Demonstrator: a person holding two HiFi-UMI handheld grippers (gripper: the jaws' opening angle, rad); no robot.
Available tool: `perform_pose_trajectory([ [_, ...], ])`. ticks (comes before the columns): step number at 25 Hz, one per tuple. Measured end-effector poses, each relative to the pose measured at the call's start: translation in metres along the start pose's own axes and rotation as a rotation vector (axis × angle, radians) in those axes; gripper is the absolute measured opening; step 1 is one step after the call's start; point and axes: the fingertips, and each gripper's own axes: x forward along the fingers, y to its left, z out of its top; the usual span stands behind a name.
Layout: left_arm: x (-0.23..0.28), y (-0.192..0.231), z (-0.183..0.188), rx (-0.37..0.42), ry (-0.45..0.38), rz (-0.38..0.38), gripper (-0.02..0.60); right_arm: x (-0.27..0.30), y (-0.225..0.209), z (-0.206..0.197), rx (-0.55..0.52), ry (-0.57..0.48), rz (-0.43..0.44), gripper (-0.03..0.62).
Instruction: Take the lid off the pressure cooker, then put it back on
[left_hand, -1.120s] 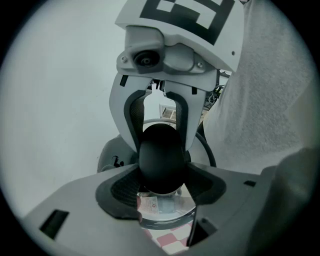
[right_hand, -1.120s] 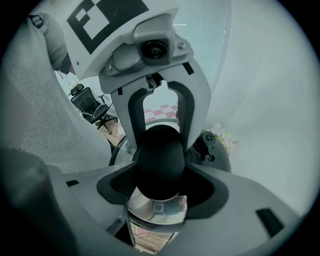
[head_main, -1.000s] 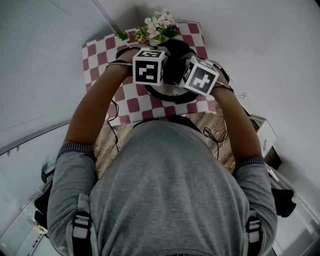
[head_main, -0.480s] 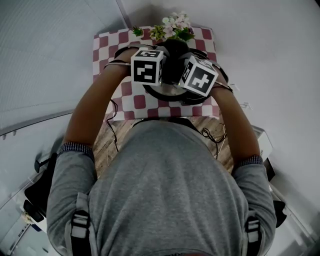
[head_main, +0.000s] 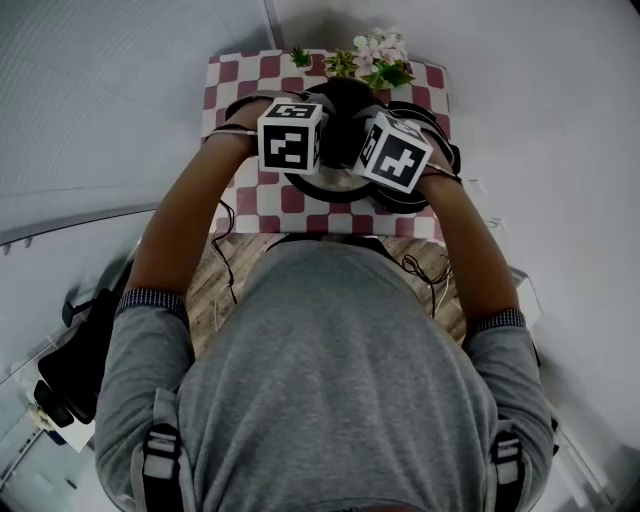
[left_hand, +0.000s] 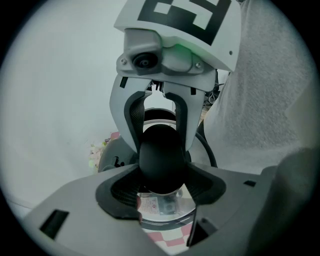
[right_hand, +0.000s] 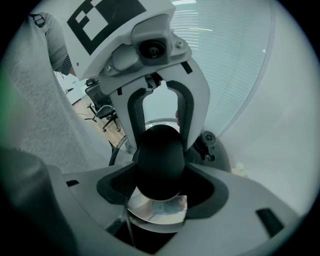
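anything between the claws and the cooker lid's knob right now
Nothing visible: the left claw and the right claw each grip the black knob of the lid, from opposite sides.

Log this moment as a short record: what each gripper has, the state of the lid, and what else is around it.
left gripper: fingers closed on the black knob of the lid
right gripper: fingers closed on the same knob, from the opposite side
lid: shiny metal with a printed label; checked cloth shows under its near edge
lifted or resting: cannot tell
backdrop: flowers at the cloth's far edge
dark grey rounded body: just beyond the lid, near the flowers
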Motion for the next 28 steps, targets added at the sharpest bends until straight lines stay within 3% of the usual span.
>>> perform_pose_trajectory([
  [14,-0.021,-0.025,-0.112,-0.172,0.037,0.074,0.301,0.079,0.021,0.082,-0.153,0.013,0.089,0.290],
  [28,0.017,-0.053,-0.190,-0.290,0.042,0.072,0.301,0.164,0.043,0.095,-0.228,0.092,0.175,0.290],
])
